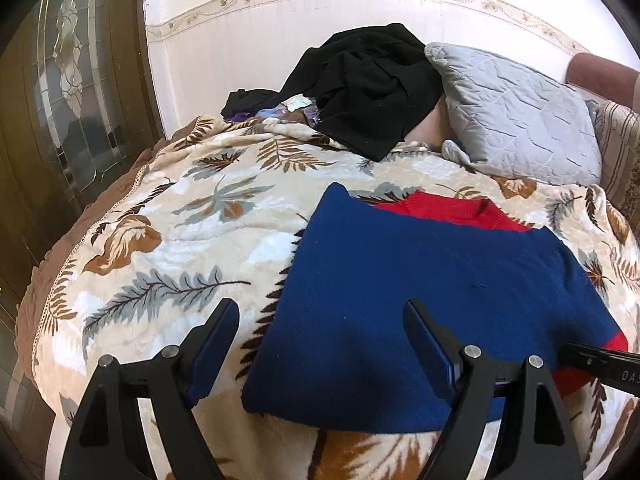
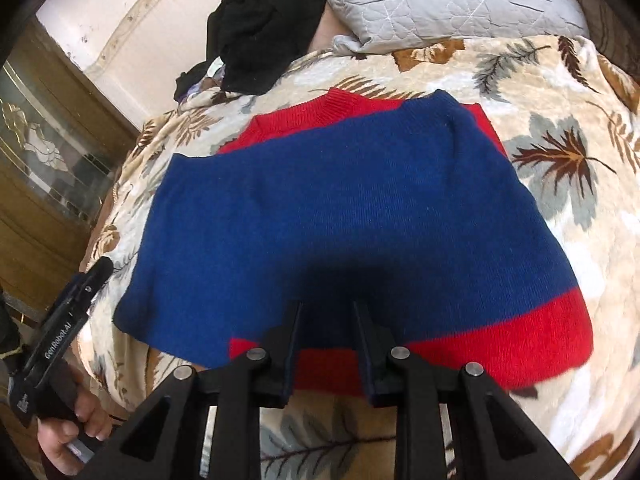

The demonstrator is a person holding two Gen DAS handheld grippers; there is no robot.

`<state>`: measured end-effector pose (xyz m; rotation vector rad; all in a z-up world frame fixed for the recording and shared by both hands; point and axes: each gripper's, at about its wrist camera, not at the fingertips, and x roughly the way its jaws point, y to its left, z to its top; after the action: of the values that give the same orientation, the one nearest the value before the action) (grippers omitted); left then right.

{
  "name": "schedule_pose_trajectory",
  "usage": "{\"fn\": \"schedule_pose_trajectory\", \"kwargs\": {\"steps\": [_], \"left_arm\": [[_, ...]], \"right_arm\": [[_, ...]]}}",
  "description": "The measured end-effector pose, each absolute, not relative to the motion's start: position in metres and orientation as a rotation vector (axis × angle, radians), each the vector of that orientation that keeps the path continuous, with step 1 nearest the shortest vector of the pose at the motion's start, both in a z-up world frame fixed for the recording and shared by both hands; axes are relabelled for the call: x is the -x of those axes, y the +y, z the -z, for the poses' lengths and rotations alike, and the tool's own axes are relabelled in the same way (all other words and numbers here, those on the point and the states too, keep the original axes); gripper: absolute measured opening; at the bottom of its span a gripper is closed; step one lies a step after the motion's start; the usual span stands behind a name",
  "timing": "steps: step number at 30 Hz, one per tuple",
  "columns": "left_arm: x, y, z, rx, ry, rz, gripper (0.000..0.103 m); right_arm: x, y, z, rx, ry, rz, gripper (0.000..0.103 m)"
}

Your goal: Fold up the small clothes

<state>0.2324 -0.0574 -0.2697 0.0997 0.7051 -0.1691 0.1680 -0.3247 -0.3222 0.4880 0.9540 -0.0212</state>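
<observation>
leaf-print blanket (image 1: 168, 240) | folded sweater (image 2: 340, 208) (blue, red) flat; left gripper (image 1: 320, 316) spread, empty; right gripper (image 2: 326, 308) narrow, empty

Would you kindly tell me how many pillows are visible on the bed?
1: a grey quilted pillow lies at the far end of the leaf-patterned blanket, right of the black clothing heap. That heap could hide another.

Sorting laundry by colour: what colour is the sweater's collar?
Red, on the sweater with a blue body; the collar shows best in the right wrist view.
</observation>
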Motion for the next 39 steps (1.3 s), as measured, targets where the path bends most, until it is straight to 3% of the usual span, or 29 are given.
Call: {"fn": "schedule_pose_trajectory", "kwargs": {"steps": [11,21,31,36,39], "left_arm": [[-0.218,-0.059,0.262,-0.118,0.657,0.162,0.084],[-0.216,-0.054,0.255,-0.099,0.628,0.159,0.084],[-0.219,-0.056,0.256,-0.092,0.628,0.162,0.084],[-0.232,-0.062,0.274,-0.115,0.713,0.166,0.085],[-0.248,-0.064,0.303,-0.136,0.864,0.149,0.085]], "right_arm": [[-0.150,-0.320,0.325,-0.453,0.945,0.054,0.029],[-0.138,-0.312,0.300,-0.431,0.788,0.037,0.029],[-0.160,-0.298,0.330,-0.398,0.920,0.030,0.029],[-0.160,-0.296,0.328,-0.364,0.911,0.035,0.029],[-0.154,-0.305,0.321,-0.379,0.884,0.053,0.029]]}}
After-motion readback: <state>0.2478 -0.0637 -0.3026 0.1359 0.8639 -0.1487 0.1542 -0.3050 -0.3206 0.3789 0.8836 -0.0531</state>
